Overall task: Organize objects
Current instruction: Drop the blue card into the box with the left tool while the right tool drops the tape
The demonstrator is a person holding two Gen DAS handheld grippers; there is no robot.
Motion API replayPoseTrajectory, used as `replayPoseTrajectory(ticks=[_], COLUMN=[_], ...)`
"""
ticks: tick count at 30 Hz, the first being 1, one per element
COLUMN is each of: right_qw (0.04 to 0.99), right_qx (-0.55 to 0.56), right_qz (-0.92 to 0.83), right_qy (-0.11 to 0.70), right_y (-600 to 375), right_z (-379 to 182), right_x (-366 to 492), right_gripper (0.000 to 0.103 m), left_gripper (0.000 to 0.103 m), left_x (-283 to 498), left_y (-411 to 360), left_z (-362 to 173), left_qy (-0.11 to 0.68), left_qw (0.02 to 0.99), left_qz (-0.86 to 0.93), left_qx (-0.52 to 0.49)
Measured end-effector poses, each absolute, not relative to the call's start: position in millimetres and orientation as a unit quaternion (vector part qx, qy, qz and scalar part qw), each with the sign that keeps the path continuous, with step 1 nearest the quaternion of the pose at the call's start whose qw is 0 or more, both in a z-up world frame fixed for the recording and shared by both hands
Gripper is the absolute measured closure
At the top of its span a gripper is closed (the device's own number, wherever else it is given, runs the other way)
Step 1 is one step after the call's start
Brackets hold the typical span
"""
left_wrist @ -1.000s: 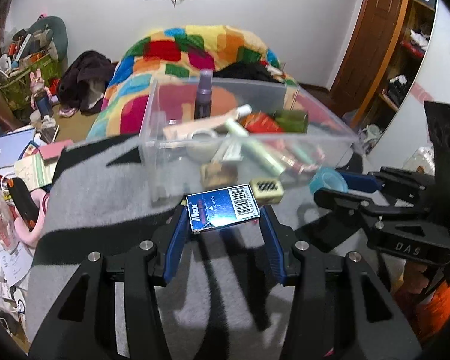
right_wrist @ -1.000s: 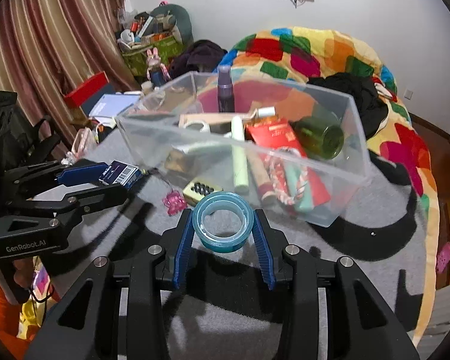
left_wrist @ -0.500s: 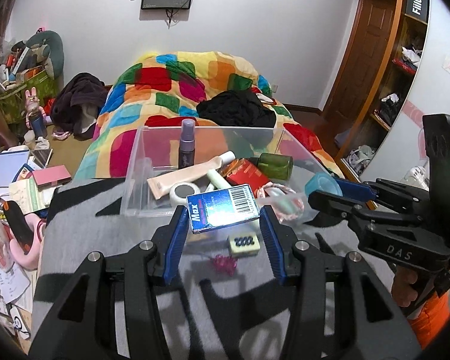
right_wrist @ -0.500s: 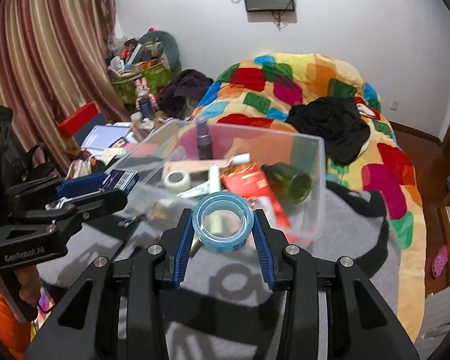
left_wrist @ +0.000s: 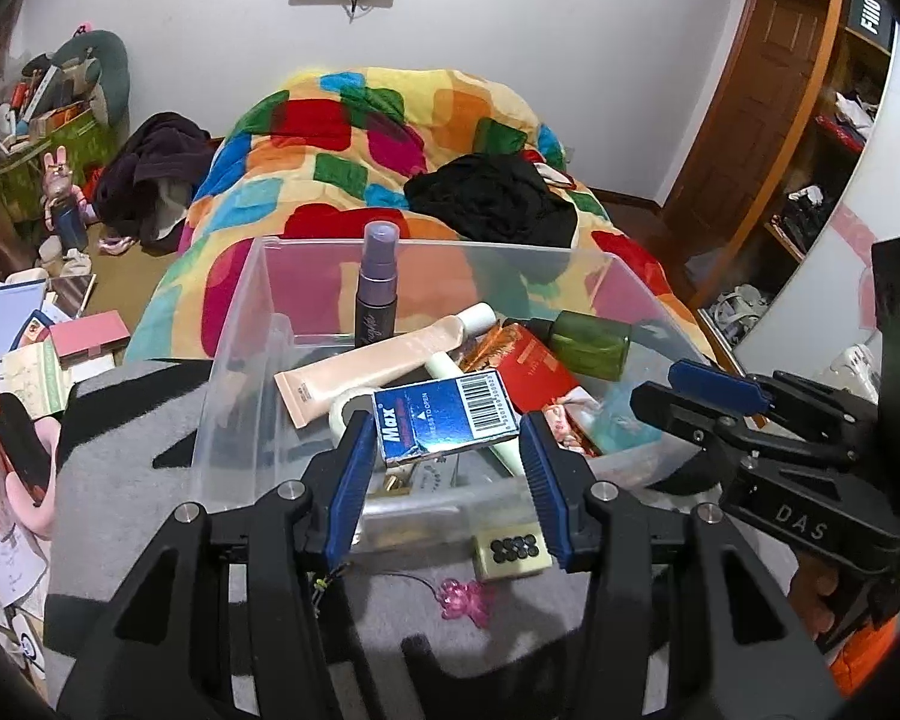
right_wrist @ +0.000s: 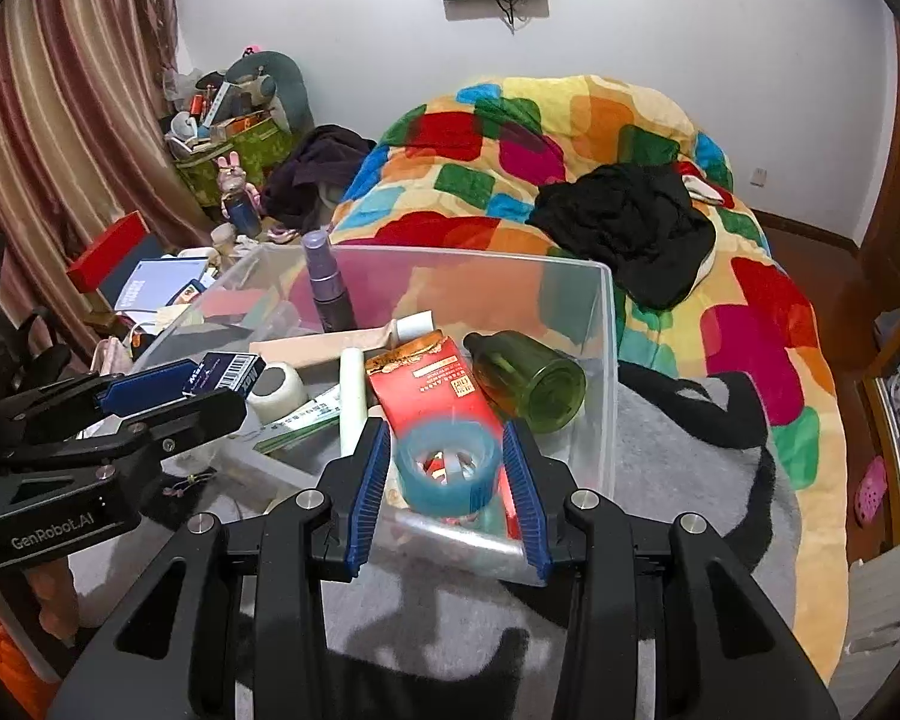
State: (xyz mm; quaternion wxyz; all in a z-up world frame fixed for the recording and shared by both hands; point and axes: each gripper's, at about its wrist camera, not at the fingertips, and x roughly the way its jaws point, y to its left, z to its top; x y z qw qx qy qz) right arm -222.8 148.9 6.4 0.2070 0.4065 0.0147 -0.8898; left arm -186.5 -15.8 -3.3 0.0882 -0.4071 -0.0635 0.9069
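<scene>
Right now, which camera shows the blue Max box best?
The left wrist view: the blue Max box faces the lens, label and barcode readable, gripped in the left claw. The right wrist view shows it small, edge-on at far left.

Bottle (left_wrist: 379, 276) upright in bin (left_wrist: 234, 360); bed (left_wrist: 390, 138) behind — charm (left_wrist: 463, 597) before.
</scene>
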Motion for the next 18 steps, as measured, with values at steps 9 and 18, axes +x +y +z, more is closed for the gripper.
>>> replayPoseTrajectory(ticks=[9,18], right_qw=[0.219,0.25], right_qx=[0.409,0.384], right_qz=[-0.886,-0.889], right_qy=[0.013,0.023], right_y=[150,151], right_z=[9,26], right_x=[-216,-189], right_gripper=[0.067,0.063], left_gripper=[0.054,0.052], left_x=[-179,-149], left_y=[-15,-16], left_z=[1,7], left_qy=[-0.063,-0.04], left_qw=[0.092,0.089], left_qz=[0.908,0.914], left_qx=[-0.404,-0.395])
